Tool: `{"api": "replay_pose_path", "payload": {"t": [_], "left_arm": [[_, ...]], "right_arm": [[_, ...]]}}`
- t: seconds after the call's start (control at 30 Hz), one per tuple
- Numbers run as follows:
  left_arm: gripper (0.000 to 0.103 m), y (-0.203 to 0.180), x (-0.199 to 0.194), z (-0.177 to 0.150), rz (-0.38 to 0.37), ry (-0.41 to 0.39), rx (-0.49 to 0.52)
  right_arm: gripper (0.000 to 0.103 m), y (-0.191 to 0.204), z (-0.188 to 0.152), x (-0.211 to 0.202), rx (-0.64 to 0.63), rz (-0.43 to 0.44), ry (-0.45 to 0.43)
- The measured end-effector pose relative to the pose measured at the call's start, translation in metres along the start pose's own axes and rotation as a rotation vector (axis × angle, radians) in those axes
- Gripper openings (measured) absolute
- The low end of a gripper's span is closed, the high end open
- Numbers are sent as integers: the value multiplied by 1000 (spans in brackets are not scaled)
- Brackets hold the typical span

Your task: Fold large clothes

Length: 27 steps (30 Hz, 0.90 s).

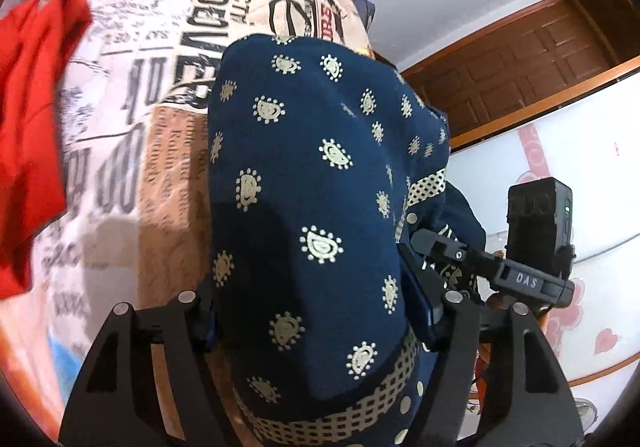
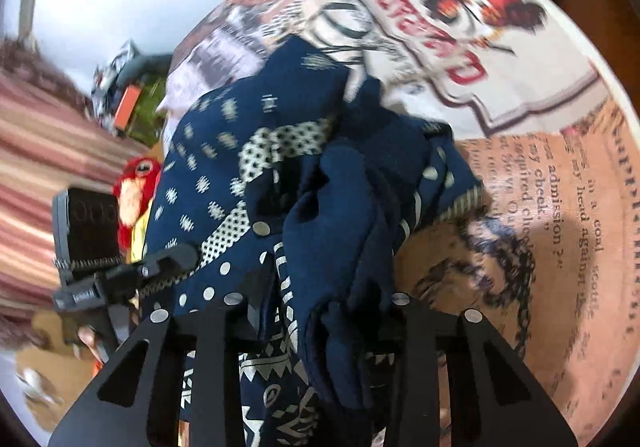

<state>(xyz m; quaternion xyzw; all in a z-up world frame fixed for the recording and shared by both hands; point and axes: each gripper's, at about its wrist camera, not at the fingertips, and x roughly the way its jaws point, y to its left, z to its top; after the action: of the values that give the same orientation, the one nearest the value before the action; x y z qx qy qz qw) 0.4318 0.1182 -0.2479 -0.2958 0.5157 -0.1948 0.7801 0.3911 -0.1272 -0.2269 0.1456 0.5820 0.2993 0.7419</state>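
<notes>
A navy garment with cream paisley print and a checkered band [image 1: 316,183] is held up above the printed bedspread [image 1: 160,87]. My left gripper [image 1: 316,311] is shut on the navy garment, which bulges up between its fingers and hides the tips. The right gripper shows at the right of the left wrist view [image 1: 432,243]. In the right wrist view the same garment [image 2: 320,187] hangs bunched and folded over itself. My right gripper [image 2: 320,311] is shut on the navy garment. The left gripper shows at the left [image 2: 168,259].
A red garment [image 1: 36,119] lies on the bedspread at the left. A wooden door [image 1: 520,63] and a white wall stand behind. In the right wrist view a red plush toy [image 2: 136,191], striped fabric [image 2: 48,151] and clutter [image 2: 128,103] sit at the left beyond the bedspread [image 2: 560,207].
</notes>
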Motion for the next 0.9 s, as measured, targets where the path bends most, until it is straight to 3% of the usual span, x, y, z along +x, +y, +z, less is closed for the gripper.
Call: {"api": "replay_pose_path", "payload": {"t": [0.3,0.53,0.67,0.9], "left_arm": [[69,-7,-114,-8,15,-148,75],[68,30,-204,3,50,-283,76],[69,61,-230,10,98,-326,60],[68,136,-241,33,162,-350,-31]], "right_arm": [[29,95,11,-8,-111,23,-45],[29,175,34,20,-260,62,-71],[29,199,46,53,-282,88,-51],[29,229,71,134,-294,83,18]]}}
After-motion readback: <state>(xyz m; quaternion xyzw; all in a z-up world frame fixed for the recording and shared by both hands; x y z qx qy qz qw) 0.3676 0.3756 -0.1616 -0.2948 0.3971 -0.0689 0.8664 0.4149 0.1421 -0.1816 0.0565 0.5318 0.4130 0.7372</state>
